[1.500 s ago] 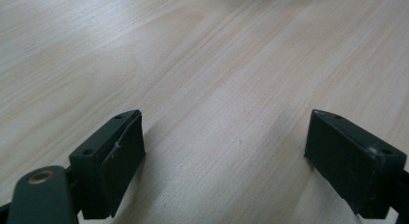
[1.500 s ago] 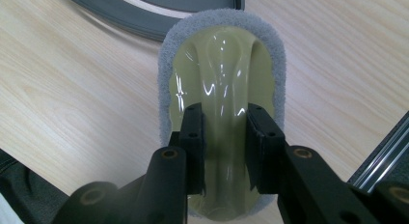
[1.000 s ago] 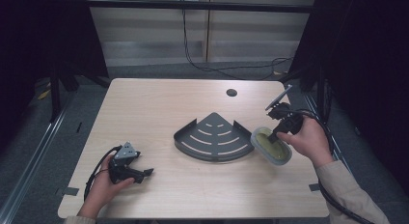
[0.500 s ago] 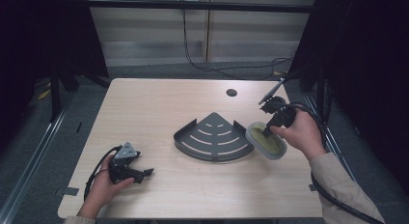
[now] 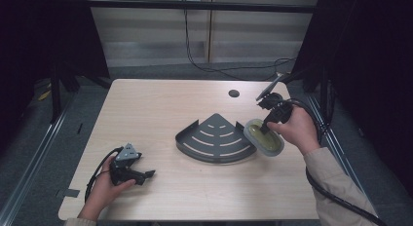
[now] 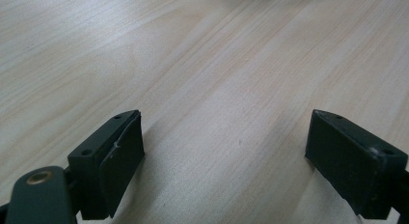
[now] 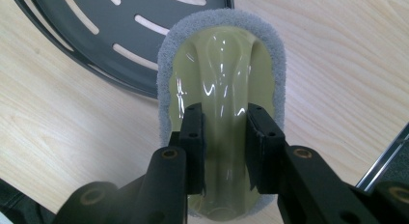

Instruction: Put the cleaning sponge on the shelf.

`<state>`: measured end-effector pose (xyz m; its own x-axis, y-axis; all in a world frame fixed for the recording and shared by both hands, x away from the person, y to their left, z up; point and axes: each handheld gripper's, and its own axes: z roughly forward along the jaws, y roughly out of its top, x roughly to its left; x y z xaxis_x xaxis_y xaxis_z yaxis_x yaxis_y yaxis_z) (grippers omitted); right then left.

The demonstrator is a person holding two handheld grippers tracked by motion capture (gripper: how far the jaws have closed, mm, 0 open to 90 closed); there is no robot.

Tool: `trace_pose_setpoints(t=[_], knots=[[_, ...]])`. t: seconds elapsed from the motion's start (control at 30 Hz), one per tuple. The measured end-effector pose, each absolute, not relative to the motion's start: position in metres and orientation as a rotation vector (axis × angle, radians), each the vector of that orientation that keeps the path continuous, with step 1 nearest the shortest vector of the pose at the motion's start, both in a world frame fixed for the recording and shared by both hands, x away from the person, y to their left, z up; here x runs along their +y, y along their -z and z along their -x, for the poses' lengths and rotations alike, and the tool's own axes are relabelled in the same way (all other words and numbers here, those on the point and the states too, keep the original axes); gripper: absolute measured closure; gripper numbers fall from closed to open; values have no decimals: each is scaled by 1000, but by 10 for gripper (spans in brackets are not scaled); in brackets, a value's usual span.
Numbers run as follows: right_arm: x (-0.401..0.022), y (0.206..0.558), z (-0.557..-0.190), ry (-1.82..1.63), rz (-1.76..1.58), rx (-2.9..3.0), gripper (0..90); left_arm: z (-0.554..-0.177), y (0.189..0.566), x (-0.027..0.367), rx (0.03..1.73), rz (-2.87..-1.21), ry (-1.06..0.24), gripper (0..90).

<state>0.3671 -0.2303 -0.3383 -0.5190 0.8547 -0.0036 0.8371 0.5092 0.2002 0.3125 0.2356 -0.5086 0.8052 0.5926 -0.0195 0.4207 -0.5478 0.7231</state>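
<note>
A dark fan-shaped slotted tray [image 5: 216,138] lies at the middle of the wooden table; its edge [image 7: 96,35] also shows in the right gripper view. An oval scrubbing pad [image 5: 263,137] with a pale yellow-green plastic grip and grey felt rim [image 7: 222,64] hangs at the tray's right edge, overlapping its rim. My right gripper [image 5: 266,124] is shut on the pad's raised grip [image 7: 224,147]. My left gripper [image 5: 146,175] rests low near the table's front left, jaws wide apart over bare wood [image 6: 224,147], holding nothing.
A small round hole [image 5: 234,93] sits in the tabletop behind the tray. Cables trail from both grippers. The table's right edge [image 5: 311,138] is close to the right hand. A metal rail [image 7: 386,161] runs beside that edge.
The right gripper has carried the pad leftward and a little farther away, from beside the tray to over its right rim. The left gripper has stayed put.
</note>
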Motion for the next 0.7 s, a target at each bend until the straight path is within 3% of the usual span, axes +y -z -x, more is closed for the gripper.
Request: trace_pose_setpoints(t=[0.7], knots=[[-224,338,-385,-336,-1524,2582,712,-313,509,235,742,-2231,-291,125]])
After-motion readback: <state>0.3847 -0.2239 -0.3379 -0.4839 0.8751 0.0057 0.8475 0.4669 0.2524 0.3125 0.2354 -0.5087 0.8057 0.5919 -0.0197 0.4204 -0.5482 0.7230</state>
